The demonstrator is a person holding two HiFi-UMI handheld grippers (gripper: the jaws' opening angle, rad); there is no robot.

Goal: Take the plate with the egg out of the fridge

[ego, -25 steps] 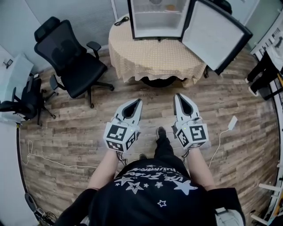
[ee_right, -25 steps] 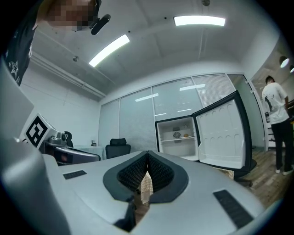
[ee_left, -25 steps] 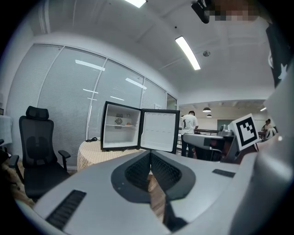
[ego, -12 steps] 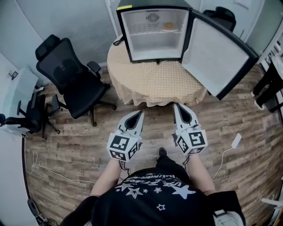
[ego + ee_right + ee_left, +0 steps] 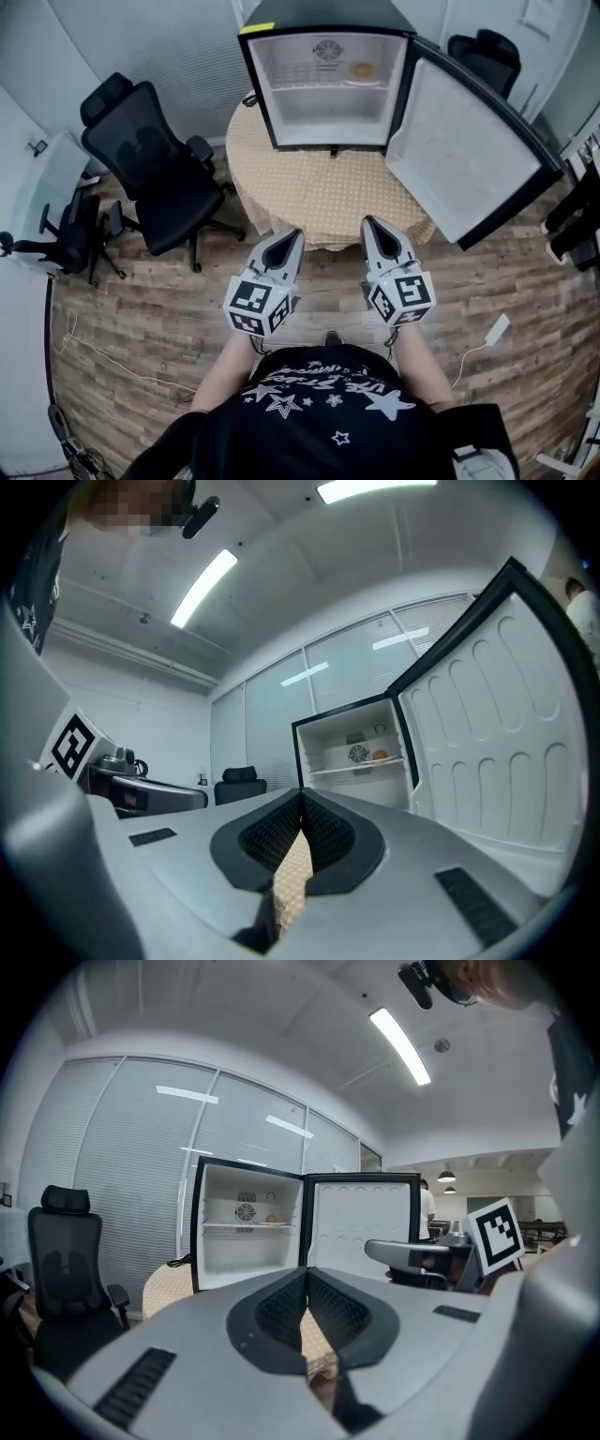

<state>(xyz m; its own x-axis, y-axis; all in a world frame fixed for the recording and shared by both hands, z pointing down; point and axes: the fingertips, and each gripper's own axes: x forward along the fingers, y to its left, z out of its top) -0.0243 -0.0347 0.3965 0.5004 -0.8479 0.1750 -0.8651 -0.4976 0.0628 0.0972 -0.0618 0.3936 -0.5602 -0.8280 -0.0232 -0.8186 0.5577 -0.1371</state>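
Observation:
A small black fridge [image 5: 323,89] stands open on a round table with a beige cloth [image 5: 323,192]. On its upper shelf lies a plate with a brownish egg [image 5: 361,72], also visible as the plate [image 5: 271,1220] in the left gripper view and the plate [image 5: 380,756] in the right gripper view. My left gripper [image 5: 296,232] and right gripper [image 5: 367,221] are side by side at the table's near edge, pointing at the fridge. Both are shut and hold nothing. The left gripper [image 5: 306,1271] and the right gripper [image 5: 301,794] are still well short of the shelf.
The fridge door [image 5: 464,155] hangs open to the right. A black office chair [image 5: 150,155] stands left of the table, another chair [image 5: 56,230] is at the far left, and a third [image 5: 483,52] behind the door. A white adapter [image 5: 497,328] with cable lies on the wooden floor.
The person has walked forward, carrying both shut grippers from mid-floor up to the table's near edge. The fridge now looks nearer and fuller in view.

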